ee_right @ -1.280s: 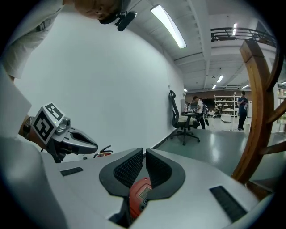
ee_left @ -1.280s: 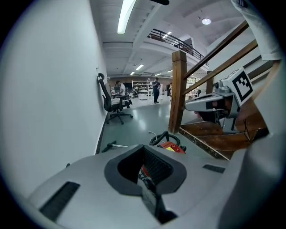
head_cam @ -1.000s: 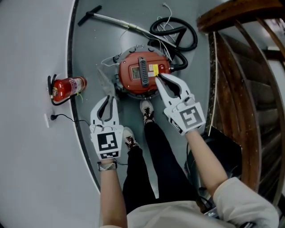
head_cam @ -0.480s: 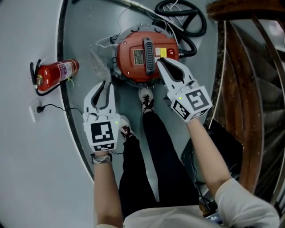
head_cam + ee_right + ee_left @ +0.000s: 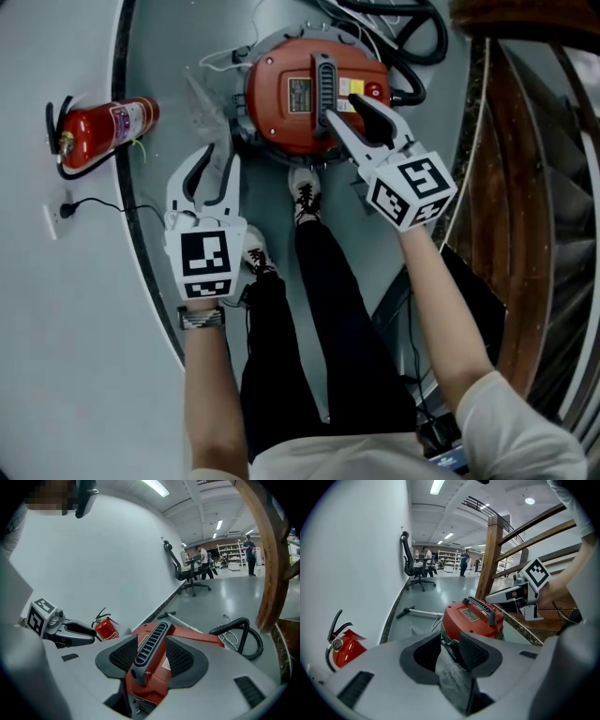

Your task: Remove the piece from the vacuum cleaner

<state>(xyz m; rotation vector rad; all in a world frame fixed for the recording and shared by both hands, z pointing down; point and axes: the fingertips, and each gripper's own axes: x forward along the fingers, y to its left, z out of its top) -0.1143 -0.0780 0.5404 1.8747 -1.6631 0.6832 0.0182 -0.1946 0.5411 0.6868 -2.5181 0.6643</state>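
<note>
A red canister vacuum cleaner (image 5: 281,103) with a grey ribbed handle (image 5: 325,80) stands on the grey floor in front of the person's feet. My right gripper (image 5: 345,111) hangs over its near edge. Its jaws have just been opening, and in the right gripper view (image 5: 151,656) the handle (image 5: 154,641) runs between the pads without them pressing it. My left gripper (image 5: 218,159) is at the vacuum's left, a little short of its base. Its jaws (image 5: 450,651) have also just been opening, and nothing is gripped; the red body (image 5: 471,620) lies beyond them.
A red fire extinguisher (image 5: 103,127) lies by the curved white wall at the left. The black hose (image 5: 412,37) coils behind the vacuum, and a metal wand (image 5: 419,612) lies beyond. A wooden stair railing (image 5: 525,141) stands at the right. The person's shoes (image 5: 307,192) are just in front of the vacuum.
Both grippers have sunk toward the vacuum. The right gripper's jaws, shut before, now stand apart at the handle's near end. The left jaws are wider too.
</note>
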